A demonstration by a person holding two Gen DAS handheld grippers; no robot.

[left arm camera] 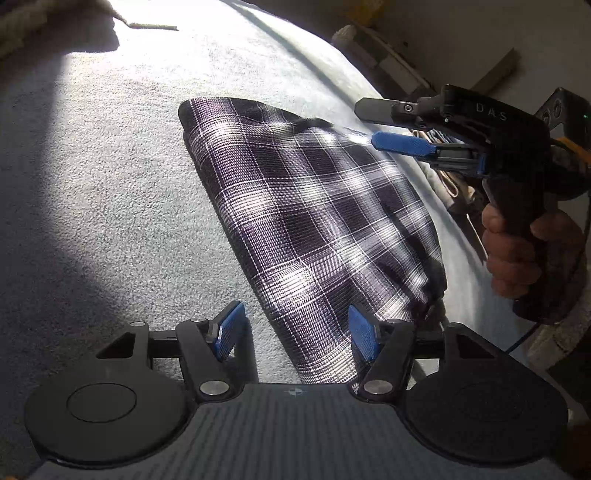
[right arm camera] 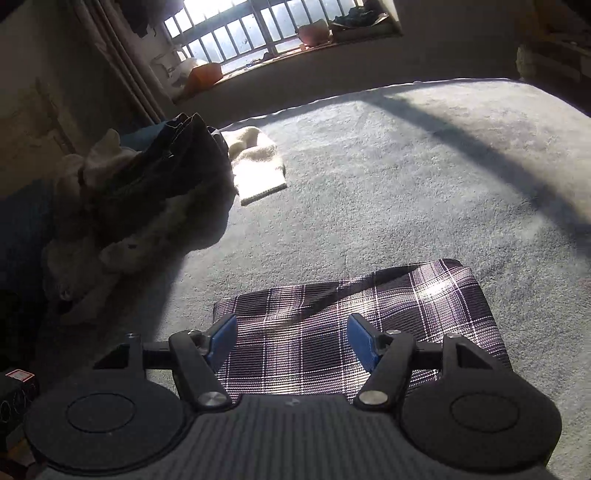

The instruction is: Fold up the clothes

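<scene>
Plaid garment (left arm camera: 314, 221): folded flat on the grey bed cover (left arm camera: 110, 184), edges free.
Left tool (left arm camera: 295, 328): released, above the garment's near edge.
Right tool (right arm camera: 291, 338): released, over the garment.
Open room: bare cover beyond the garment.
Clothes pile (right arm camera: 147, 177): well apart from the garment.

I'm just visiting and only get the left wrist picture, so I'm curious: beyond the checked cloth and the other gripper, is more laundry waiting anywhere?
Observer: Yes. The right wrist view shows a heap of unfolded clothes on the bed's far side, mostly in shadow.
Operator: Anything near that heap?
Observer: A cream knitted piece lies flat beside it, in sunlight.
Operator: Where does the light come from?
Observer: A barred window beyond the bed.
Operator: Is the right gripper holding the cloth?
Observer: No. The right gripper is open above the plaid cloth, with nothing pinched.
</scene>
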